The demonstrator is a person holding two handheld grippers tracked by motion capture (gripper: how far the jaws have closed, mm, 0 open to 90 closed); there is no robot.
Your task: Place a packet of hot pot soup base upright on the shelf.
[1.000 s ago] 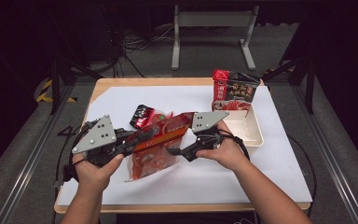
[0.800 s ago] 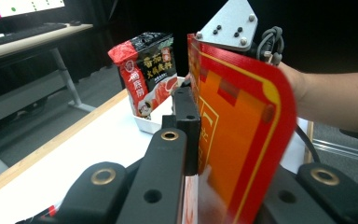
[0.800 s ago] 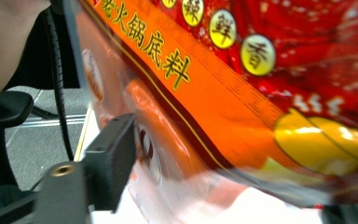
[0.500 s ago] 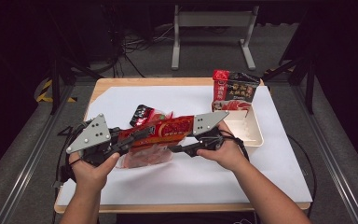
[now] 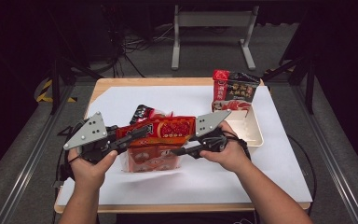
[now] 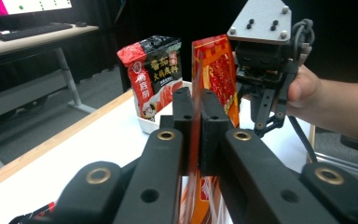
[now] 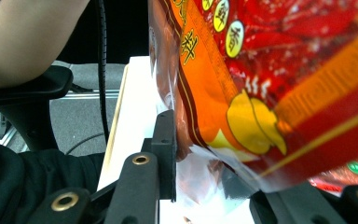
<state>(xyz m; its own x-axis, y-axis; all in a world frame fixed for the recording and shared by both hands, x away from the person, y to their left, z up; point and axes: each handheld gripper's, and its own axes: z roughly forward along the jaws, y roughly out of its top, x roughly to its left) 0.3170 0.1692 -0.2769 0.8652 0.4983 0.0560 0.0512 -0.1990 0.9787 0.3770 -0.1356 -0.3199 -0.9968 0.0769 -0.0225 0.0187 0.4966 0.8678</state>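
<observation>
- Left gripper [image 5: 137,134] is clamped hard on the edge of the red-orange sauce packet [image 5: 161,130]; in the left gripper view the film runs straight between its two jaws [image 6: 196,122], no gap visible.
- Right gripper [image 5: 179,151] has just been closing, with the packet's lower corner between its jaws. In the right gripper view the near jaw touches the film [image 7: 200,116]; the far jaw is covered by the packet, so can't confirm a full pinch yet.
- Step in hand, as I read it: get a two-point hold on the packet, lifted off the white sheet [image 5: 270,154].
- Doing it well: keep the left hand steady, finish the right closure on the flat seam rather than the bulging middle. Keep the jaws square to the film so it doesn't fold or slide out.
- Don't pull the hands apart until both grips are firm; the film looks slick and one-sided tension may tear or slip it.
- Packet position: spans between the two grippers, ahead of the left jaws and above the right jaws, hanging on edge over the sheet.
- Looks: glossy flexible pouch, red with orange bands, yellow print, round badges, clear crinkled seam at the bottom [image 7: 200,182]. Contents look soft, so the pouch sags.
- Another red pack lies just under it [image 5: 151,158]; a dark-topped pack stands in the tray [image 5: 256,135] beyond the right gripper.
</observation>
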